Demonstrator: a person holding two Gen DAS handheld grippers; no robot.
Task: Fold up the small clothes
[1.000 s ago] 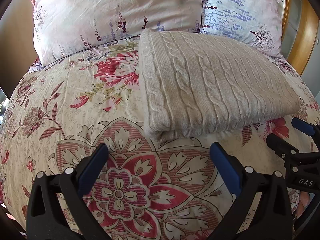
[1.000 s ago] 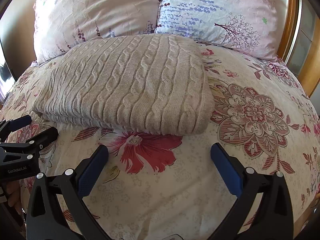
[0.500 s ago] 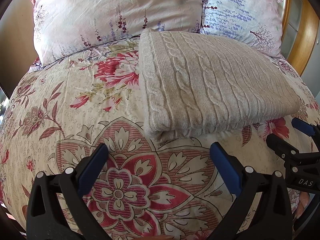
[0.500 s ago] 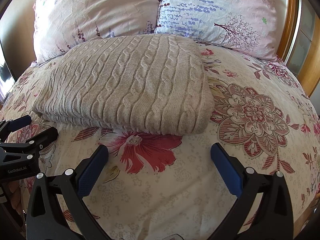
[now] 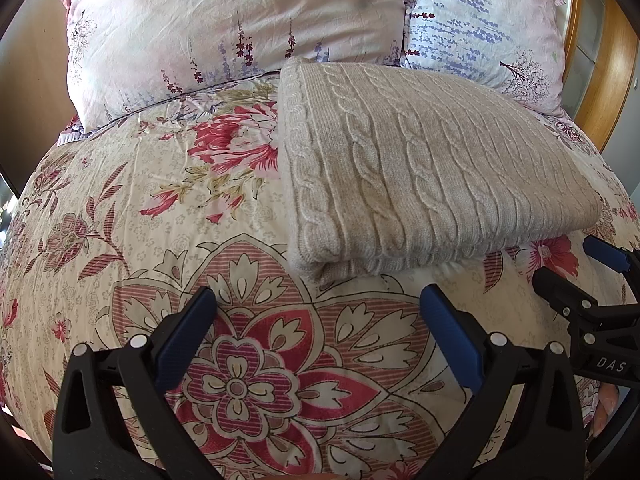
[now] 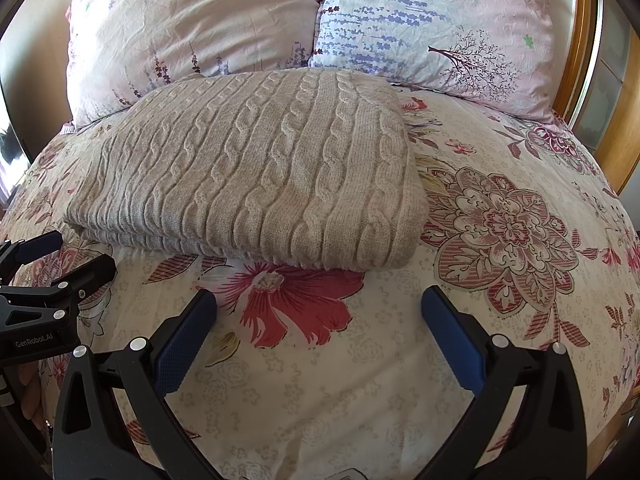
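Note:
A beige cable-knit sweater [image 5: 420, 168] lies folded into a thick rectangle on the floral bedspread [image 5: 140, 220]; it also shows in the right wrist view [image 6: 256, 184]. My left gripper [image 5: 318, 304] is open and empty, just in front of the sweater's near left corner. My right gripper [image 6: 318, 304] is open and empty, a little in front of the sweater's near right edge. Each gripper shows at the side of the other's view: the right one [image 5: 576, 272], the left one [image 6: 68, 256].
Two floral pillows [image 5: 240, 28] [image 6: 440, 28] lean at the head of the bed behind the sweater. A wooden headboard [image 6: 580, 52] runs along the right. The bedspread [image 6: 520, 240] extends to the right of the sweater.

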